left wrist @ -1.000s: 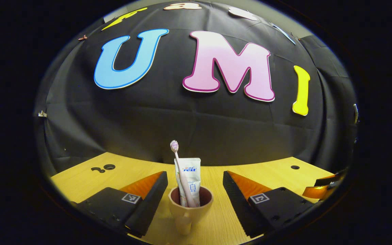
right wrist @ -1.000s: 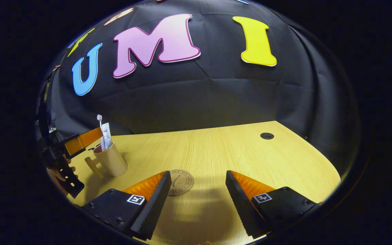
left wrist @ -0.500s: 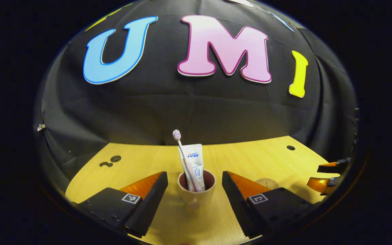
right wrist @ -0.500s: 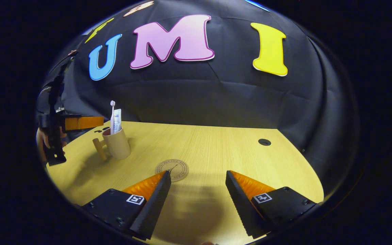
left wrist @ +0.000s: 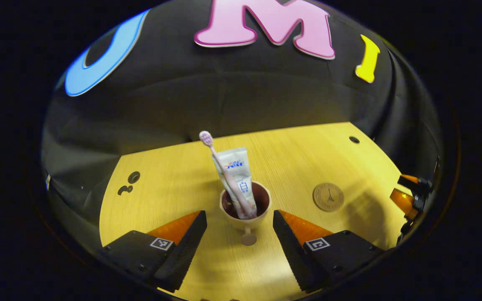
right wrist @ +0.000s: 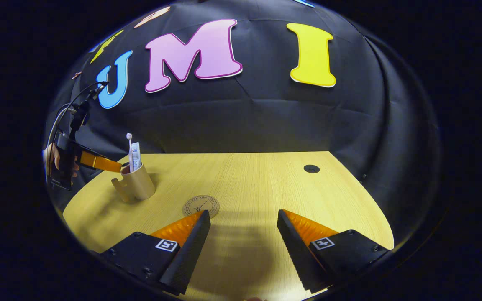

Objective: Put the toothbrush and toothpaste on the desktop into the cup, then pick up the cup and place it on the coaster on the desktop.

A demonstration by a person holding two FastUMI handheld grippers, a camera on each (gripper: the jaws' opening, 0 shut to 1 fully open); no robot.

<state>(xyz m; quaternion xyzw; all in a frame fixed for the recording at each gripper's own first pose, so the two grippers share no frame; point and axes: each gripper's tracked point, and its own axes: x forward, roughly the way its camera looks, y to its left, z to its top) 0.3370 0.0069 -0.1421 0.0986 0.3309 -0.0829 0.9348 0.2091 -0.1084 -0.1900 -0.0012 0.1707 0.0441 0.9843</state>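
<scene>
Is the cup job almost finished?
Partly. The toothbrush and toothpaste already stand in the cup. The open left tool hovers at the cup's handle, gripping nothing. Left to do: lift the cup onto the coaster, which sits bare on the desk.

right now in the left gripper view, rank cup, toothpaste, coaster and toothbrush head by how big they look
1. cup
2. toothpaste, close to the cup, so that order is unsure
3. coaster, farther from the camera
4. toothbrush head

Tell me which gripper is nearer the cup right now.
The left gripper: the cup sits just ahead between its open fingers, handle toward it. The right gripper hangs open farther off, near the coaster.
</scene>
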